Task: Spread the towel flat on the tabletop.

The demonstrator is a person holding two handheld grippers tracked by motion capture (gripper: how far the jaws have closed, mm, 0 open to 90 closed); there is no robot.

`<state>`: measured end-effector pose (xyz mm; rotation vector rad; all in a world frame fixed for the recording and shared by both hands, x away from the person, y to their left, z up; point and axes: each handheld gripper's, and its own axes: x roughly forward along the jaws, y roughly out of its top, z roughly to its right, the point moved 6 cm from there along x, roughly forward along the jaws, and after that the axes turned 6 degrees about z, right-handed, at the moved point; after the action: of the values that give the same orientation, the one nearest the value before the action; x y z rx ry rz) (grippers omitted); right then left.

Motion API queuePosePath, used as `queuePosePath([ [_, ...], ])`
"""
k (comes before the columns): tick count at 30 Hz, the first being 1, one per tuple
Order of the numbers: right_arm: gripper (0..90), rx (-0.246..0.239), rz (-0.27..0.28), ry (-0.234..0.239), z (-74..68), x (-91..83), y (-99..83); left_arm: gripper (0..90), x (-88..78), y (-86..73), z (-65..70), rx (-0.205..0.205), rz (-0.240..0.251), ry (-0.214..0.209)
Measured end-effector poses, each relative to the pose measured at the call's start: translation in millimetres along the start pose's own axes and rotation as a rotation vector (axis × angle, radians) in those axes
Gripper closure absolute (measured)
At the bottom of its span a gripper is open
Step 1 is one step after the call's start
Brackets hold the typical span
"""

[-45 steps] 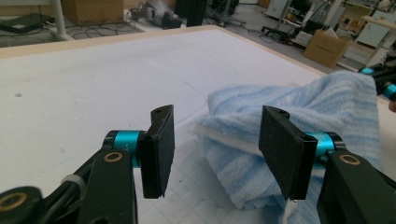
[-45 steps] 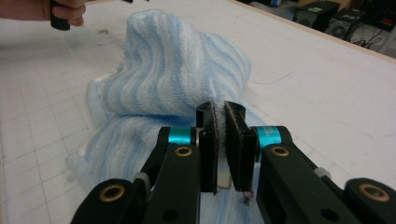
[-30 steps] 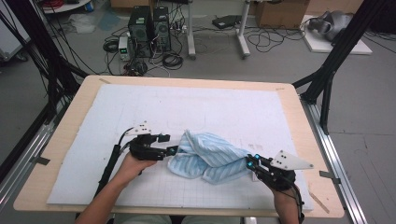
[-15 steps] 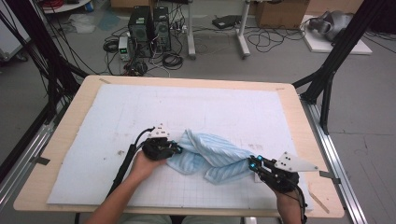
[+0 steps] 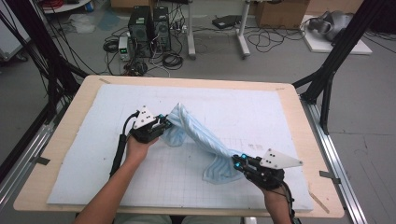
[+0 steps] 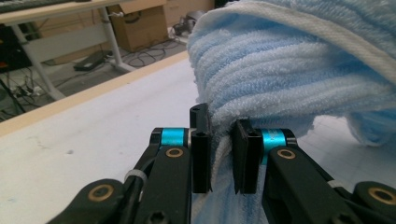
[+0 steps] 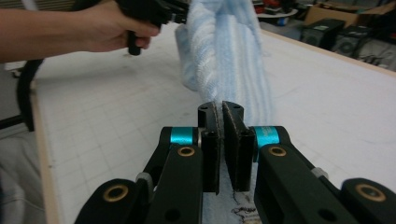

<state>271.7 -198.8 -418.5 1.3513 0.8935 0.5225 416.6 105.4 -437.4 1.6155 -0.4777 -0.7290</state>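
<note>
Moved: both hands lifted, stretching the towel [image 5: 201,140] between them above the table [image 5: 280,100]
Left claw [image 5: 164,122]: just closed, pinching one end
Right claw [image 5: 237,162]: clamped on the other end
Towel: ribbed blue terry, white hem

Fluffy ribbed terry towel [image 5: 201,140], apparently cotton

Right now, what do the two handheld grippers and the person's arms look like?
Both the left gripper and the right gripper are black, with two flat black jaws and a turquoise band behind each jaw, plus brass-coloured pivot pins. Each carries a grey three-cornered plate on top. A black cable trails back from each along the forearm. The forearms are bare, with no sleeves in view.
</note>
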Motion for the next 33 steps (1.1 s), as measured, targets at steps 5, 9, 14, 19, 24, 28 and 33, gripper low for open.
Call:
queuePosePath([
  [5,85.8,0.001,-0.045,0.073,-15.8,18.6,-10.5,64.4,-7.2,-12.7,-11.4,-0.102,-0.062,0.049],
  [9,85.8,0.001,-0.093,0.117,-25.3,29.8,-22.0,46.8,-17.3,-22.0,-23.0,-0.194,-0.102,0.072],
  [14,85.9,-0.013,-0.168,0.189,-38.0,42.2,-35.3,38.6,-32.6,-17.8,-29.6,-0.194,-0.079,0.077],
  [19,85.9,-0.020,-0.224,0.226,-46.2,49.8,-44.4,35.2,-44.6,-19.2,-34.4,-0.164,-0.090,0.089],
  [24,84.0,0.001,-0.253,0.235,-46.2,52.4,-47.6,35.2,-53.9,-19.4,-32.1,-0.186,-0.065,0.028],
  [28,64.5,0.030,-0.209,0.217,-38.2,54.0,-34.8,39.9,-63.1,-20.6,-26.8,-0.181,-0.094,-0.008],
  [33,49.2,0.032,-0.133,0.145,-16.7,59.9,-3.4,40.0,-74.5,-18.2,-24.2,-0.171,-0.078,-0.013],
])
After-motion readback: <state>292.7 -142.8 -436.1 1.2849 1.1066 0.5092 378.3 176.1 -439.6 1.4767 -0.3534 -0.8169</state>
